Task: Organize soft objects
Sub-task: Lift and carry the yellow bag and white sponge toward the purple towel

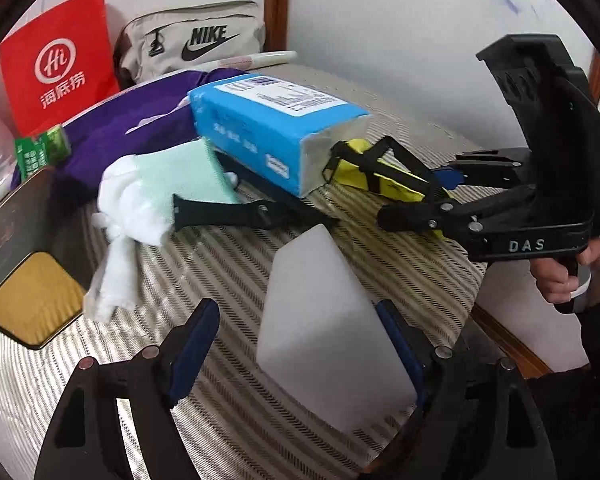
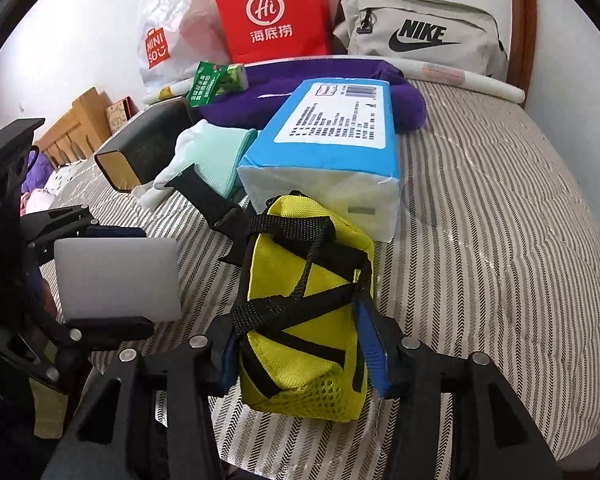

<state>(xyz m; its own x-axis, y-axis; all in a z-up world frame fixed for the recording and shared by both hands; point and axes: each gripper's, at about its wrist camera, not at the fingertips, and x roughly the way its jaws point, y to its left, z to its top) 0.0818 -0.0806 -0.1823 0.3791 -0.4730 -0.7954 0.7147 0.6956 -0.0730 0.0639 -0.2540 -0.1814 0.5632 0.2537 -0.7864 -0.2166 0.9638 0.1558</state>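
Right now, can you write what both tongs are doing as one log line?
left tongs: around white foam block | right tongs: gripping yellow pouch | surface: striped bed cover

Matt white foam block (image 1: pixel 332 332), woven striped bedcover (image 1: pixel 380 268)

White walls (image 2: pixel 80 40), reddish wooden trim (image 1: pixel 277 4), striped bed cover (image 2: pixel 480 240), wooden headboard (image 2: pixel 76 128), even light.

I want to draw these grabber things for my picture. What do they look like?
Each gripper is black plastic with two long fingers lined with blue pads and dotted with round silver bolts. The right gripper has white letters DAS on its frame, a black cable at the back and a pistol handle held by a hand in a dark sleeve.
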